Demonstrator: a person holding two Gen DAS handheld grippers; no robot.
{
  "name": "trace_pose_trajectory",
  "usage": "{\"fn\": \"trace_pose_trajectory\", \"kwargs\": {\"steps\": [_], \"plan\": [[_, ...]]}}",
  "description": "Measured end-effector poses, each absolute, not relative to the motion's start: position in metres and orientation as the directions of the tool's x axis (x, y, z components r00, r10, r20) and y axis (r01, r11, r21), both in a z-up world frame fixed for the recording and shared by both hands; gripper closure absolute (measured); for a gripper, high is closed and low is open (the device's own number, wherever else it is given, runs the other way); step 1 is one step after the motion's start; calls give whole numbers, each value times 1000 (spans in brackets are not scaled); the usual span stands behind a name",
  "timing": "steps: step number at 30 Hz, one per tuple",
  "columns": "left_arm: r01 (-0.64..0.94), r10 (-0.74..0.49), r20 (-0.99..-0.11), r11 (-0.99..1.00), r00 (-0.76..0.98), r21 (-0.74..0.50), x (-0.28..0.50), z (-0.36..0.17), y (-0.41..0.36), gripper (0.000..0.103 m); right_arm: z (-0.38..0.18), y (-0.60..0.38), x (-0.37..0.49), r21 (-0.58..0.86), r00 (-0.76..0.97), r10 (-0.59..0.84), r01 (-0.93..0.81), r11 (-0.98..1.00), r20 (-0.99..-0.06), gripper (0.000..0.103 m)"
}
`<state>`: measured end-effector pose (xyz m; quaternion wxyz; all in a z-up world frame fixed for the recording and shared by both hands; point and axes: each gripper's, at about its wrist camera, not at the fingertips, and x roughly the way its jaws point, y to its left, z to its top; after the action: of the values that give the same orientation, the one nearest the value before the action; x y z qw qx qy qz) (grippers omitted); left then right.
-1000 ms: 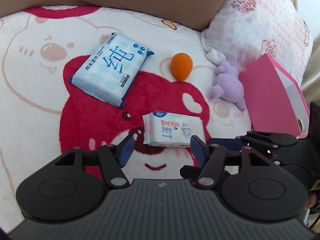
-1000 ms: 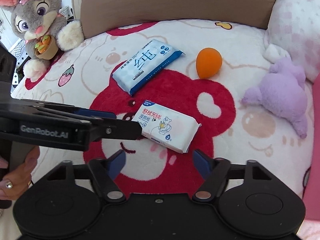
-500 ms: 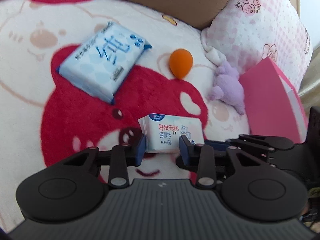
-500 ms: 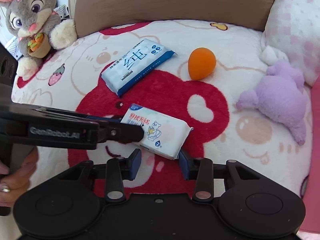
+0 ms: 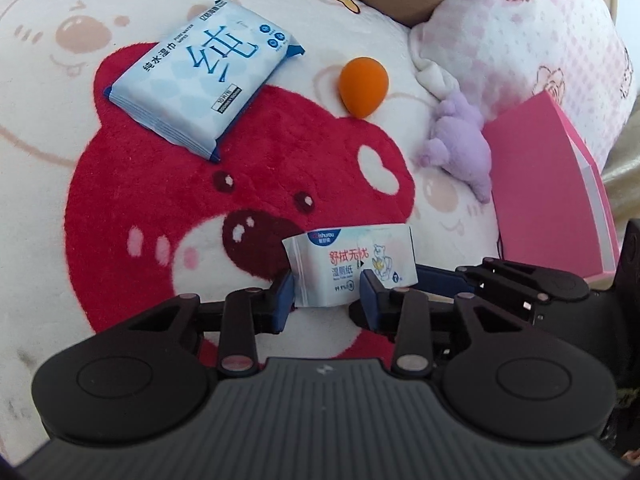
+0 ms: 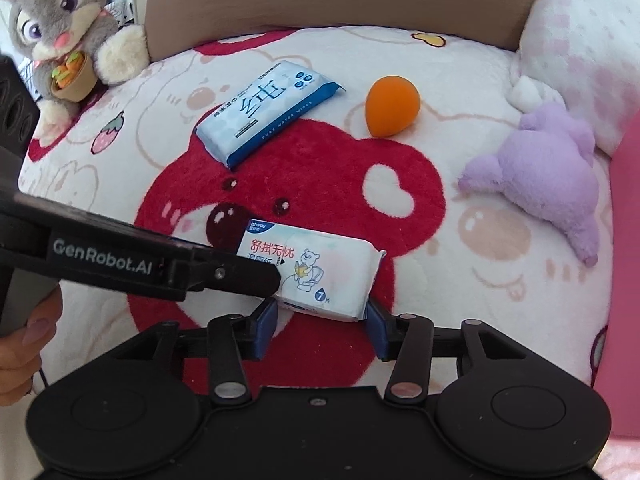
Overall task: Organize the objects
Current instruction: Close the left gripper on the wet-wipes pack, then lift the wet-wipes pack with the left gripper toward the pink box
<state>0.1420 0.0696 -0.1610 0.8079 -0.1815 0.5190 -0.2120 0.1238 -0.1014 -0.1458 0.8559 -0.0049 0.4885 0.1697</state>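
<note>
On the red bear blanket [image 5: 120,240], near edge: the small wipes pack [image 5: 352,264] sits between both tools, not yet in any container.

Left gripper [image 5: 326,296]: its pads pinch the pack's near end, and the pack stands tilted up between them. The hold is on a soft foil wrapper close to one corner. We judge that it could swing or slide out once carried.

Right gripper [image 6: 322,316]: the jaws are opening, with the same pack lying between them and a pad against each short end. We cannot tell whether they press. If they let go while the left pinch is shallow, the pack may drop back onto the plush pile. If both pull at once, the wrapper may crumple or twist.

Containers, left to right:
- The small brown pot [image 6: 78,78] held by the bunny plush [image 6: 60,28] holds toy carrots and is part of the toy.
- The pink box [image 5: 548,184] stands at the far right, well apart from the pack. We see only its outer face and a strip of white inner wall, so its contents are hidden. We judge it the likely destination.
</note>
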Motion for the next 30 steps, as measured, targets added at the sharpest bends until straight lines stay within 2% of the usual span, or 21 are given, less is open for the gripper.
{"fn": "trace_pose_trajectory", "kwargs": {"steps": [7,13,17,23,30], "plan": [[181,-520,-749,851,411,-492,140,-161,66,71,-149,-101,123,155,488,287,-294,943,-824,47],[188,-527,-744,847,411,-497,138,-158,66,71,-142,-93,116,110,506,240,-273,956,-828,47],[173,-537,-761,842,363,-512,137,-155,65,71,-141,-98,110,140,501,257,-258,956,-827,46],[235,-484,-794,874,367,-425,123,-135,51,68,-128,-95,97,126,501,248,-264,956,-829,46],[231,-503,-792,864,346,-447,118,-127,52,68,-118,-94,87,115,505,238,-263,958,-829,45]]}}
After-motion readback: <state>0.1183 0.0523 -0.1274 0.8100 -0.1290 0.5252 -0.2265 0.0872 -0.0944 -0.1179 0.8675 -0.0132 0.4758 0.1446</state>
